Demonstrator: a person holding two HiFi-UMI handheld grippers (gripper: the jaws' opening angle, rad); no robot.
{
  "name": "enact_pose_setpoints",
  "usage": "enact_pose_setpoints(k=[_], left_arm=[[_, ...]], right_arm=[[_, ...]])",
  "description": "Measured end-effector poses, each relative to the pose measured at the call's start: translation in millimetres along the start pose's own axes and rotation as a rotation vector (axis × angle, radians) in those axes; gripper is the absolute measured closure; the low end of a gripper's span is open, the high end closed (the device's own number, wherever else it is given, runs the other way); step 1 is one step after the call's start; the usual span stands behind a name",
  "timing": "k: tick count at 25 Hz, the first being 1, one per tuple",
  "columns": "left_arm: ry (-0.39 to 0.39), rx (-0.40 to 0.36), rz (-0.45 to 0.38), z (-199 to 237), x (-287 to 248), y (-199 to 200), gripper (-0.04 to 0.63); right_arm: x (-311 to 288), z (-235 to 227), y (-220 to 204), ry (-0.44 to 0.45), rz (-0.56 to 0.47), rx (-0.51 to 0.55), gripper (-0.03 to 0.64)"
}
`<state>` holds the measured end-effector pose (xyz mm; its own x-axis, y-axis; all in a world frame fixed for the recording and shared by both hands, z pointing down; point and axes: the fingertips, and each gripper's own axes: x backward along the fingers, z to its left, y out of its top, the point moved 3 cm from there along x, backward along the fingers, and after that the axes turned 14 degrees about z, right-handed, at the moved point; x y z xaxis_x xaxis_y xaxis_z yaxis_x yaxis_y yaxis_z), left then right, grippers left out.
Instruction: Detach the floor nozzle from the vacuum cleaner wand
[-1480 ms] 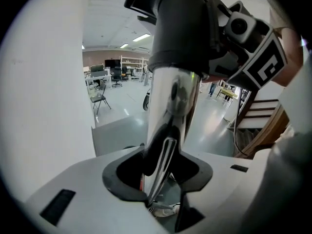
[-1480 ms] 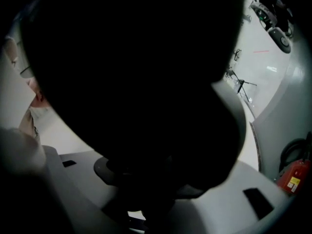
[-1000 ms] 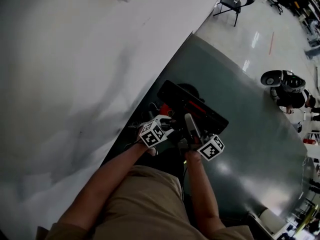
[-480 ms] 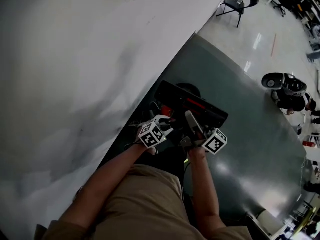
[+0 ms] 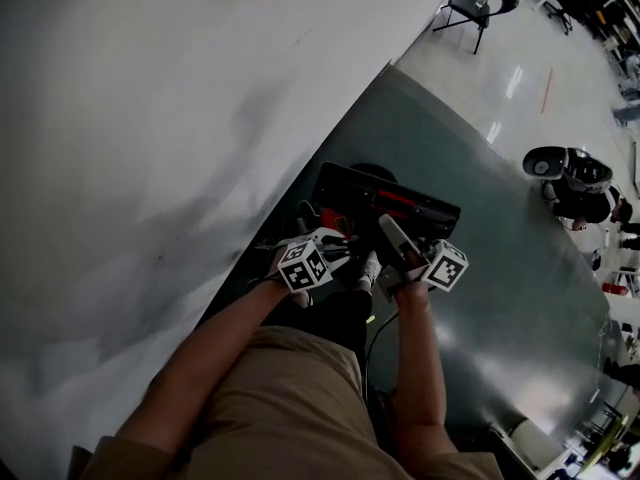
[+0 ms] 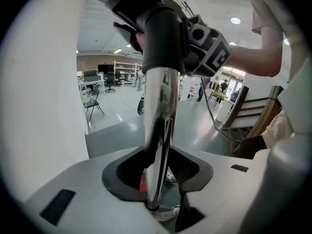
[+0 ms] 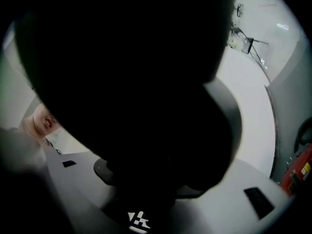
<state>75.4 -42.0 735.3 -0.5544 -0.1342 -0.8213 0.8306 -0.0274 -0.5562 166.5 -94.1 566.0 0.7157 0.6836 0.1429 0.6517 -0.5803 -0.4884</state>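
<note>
A person is working on a vacuum cleaner over a dark mat [image 5: 480, 228] on the floor, mid-way through separating its parts. The left gripper [image 5: 335, 258] is clenching its jaws on the chrome wand [image 6: 158, 130], having just tightened them a little, and is bracing the tube low on its length. The right gripper [image 5: 405, 268] is sitting just beside it, higher along the wand; its jaws are standing wide around a bulky dark part that fills its own view, seemingly the black collar [image 6: 163, 38] at the wand's upper end. The floor nozzle [image 5: 390, 200], black with a red stripe, is lying on the mat just beyond both grippers, on their far side. Whether that collar belongs to the nozzle's neck is not showing clearly, and no parted joint is visible, so the release step is apparently under way and not finished. The next move is likely calling for the left gripper to be holding the wand steady while the right one is pressing or pulling the collar straight along the tube, without twisting it off line.
</note>
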Motion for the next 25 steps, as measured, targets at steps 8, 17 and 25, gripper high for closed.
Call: enact_pose_setpoints(k=[8, 17, 25], left_arm=[[-0.006, 0.042, 0.009, 2, 0, -9, 0.439], [-0.014, 0.060, -0.011, 2, 17, -9, 0.443], [0.001, 0.055, -0.013, 8, 9, -17, 0.449]], right_arm=[[0, 0, -4, -0.032, -0.002, 0.000, 0.368], [-13, 8, 5, 0.007, 0.066, -0.004, 0.368], [-10, 7, 2, -0.013, 0.023, 0.009, 0.368]])
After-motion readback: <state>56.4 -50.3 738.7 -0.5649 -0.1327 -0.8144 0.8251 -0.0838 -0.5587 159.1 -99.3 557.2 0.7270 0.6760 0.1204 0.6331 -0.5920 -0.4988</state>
